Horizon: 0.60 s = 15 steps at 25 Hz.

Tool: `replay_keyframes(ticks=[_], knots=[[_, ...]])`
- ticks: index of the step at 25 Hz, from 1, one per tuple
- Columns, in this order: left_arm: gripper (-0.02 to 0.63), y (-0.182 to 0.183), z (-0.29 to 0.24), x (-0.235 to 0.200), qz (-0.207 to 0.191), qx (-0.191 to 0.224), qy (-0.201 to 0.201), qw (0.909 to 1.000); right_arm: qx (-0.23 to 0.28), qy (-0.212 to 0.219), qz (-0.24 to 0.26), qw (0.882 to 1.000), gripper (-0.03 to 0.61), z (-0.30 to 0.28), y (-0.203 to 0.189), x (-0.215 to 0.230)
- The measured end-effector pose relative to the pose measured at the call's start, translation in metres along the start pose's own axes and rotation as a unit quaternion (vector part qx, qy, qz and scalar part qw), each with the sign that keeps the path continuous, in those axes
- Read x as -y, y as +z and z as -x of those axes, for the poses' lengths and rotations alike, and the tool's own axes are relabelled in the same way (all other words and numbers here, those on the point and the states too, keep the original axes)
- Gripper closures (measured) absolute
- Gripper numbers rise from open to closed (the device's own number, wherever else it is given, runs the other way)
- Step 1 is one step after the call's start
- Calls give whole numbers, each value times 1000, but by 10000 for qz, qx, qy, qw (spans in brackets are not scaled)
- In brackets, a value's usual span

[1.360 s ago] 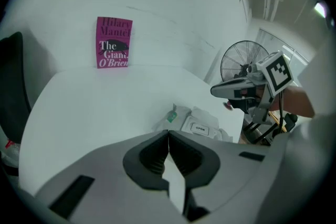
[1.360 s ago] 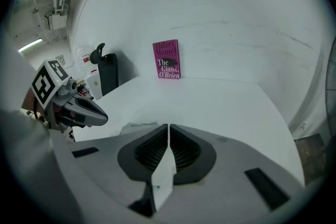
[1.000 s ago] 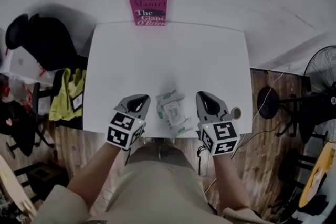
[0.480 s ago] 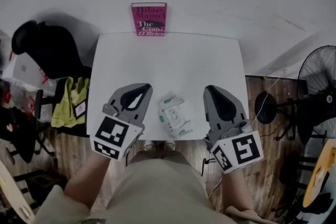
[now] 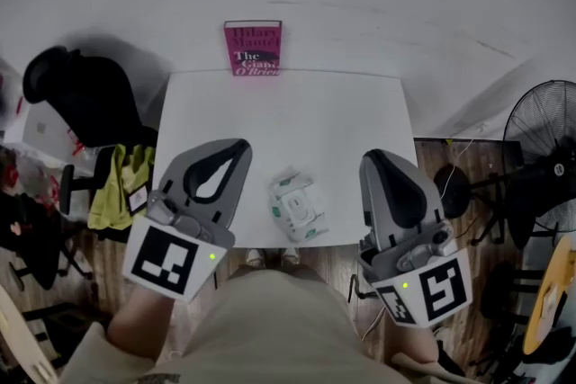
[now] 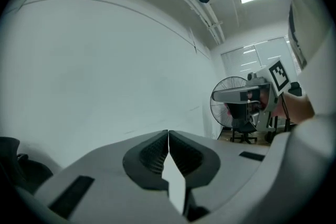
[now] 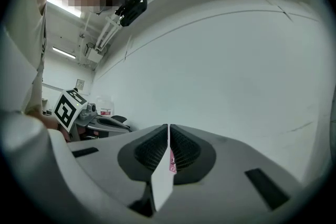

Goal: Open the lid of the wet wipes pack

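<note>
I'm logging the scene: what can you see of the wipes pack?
The wipes pack is a soft white pouch with green print and a white rectangular lid on top. It lies flat, slightly askew, near the front edge of the white table. Only the table touches it. Whether the lid is open is unclear.

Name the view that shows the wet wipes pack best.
The head view: the wet wipes pack lies in full sight on the table, near its front edge. Both gripper views face the wall and show none of it.
</note>
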<state>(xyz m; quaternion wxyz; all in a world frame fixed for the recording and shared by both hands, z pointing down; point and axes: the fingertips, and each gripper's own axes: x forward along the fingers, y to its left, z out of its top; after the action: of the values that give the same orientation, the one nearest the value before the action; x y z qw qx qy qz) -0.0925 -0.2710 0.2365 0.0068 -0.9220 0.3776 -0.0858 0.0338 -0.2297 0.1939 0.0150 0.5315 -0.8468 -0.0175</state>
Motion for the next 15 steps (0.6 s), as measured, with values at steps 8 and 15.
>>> replay_keyframes(ticks=[8,15], knots=[[592,15,19,-6,-72,195,277,9994,271,351,-198,9988,549,9,13,-18],[592,16,28,-3,-51,153,320,9994,173,452,-138,9987,552,11,10,-23]])
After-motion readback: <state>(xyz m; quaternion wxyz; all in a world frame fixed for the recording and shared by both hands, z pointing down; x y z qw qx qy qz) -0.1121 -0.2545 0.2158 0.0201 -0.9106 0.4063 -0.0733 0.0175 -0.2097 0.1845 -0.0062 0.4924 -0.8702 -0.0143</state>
